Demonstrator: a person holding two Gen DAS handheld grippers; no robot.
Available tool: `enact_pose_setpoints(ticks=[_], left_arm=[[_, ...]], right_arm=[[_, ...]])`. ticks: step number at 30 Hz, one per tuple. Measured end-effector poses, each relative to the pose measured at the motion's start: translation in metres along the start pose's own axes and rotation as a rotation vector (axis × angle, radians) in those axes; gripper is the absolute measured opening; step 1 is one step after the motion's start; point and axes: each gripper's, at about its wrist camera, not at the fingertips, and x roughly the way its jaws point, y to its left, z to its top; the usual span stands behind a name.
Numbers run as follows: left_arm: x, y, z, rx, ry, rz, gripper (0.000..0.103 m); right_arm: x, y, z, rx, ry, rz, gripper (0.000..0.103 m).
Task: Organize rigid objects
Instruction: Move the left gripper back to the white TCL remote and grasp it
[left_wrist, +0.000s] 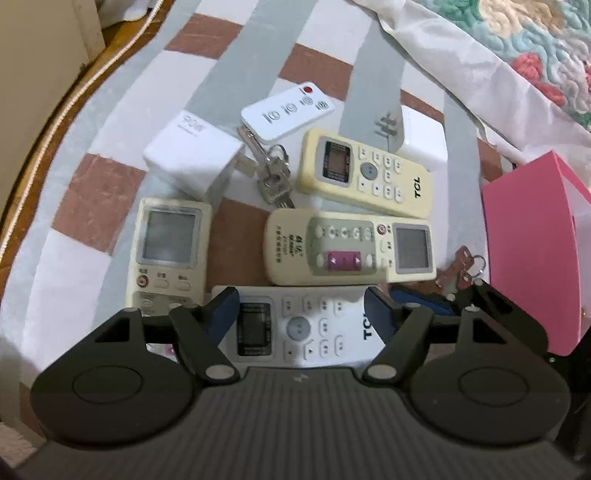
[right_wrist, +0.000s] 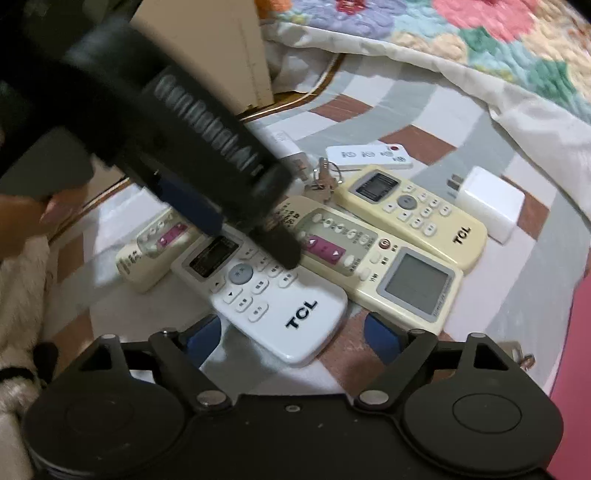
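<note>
A white TCL remote (left_wrist: 306, 328) (right_wrist: 280, 314) lies on the checked bedsheet. My left gripper (left_wrist: 301, 314) hangs over its screen end, open, blue pads on either side and apart from it. In the right wrist view one of its fingers (right_wrist: 280, 247) hovers over the buttons. My right gripper (right_wrist: 293, 336) is open around the remote's logo end, not pressing. Nearby lie a yellowed TCL remote (left_wrist: 365, 173) (right_wrist: 413, 210), a cream remote with purple buttons (left_wrist: 351, 245) (right_wrist: 373, 266), another cream remote (left_wrist: 166, 251) (right_wrist: 147, 251) and a small white remote (left_wrist: 288, 114) (right_wrist: 369, 155).
A bunch of keys (left_wrist: 275, 177) (right_wrist: 325, 181) sits among the remotes. Two white chargers (left_wrist: 192, 155) (left_wrist: 421, 140) lie behind them. A pink box (left_wrist: 535, 251) stands at the right with a key ring (left_wrist: 461, 269) beside it. A floral quilt (right_wrist: 480, 44) covers the far side.
</note>
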Motion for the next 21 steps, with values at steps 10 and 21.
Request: enact_pose_setpoints(ticks=[10, 21], left_arm=[[-0.001, -0.005, -0.008, 0.012, -0.026, 0.006, 0.073], [-0.02, -0.01, -0.025, -0.068, -0.02, -0.057, 0.069]], right_arm=[[0.008, 0.018, 0.006, -0.093, -0.02, -0.032, 0.085], [-0.03, -0.005, -0.013, 0.268, 0.094, -0.077, 0.072]])
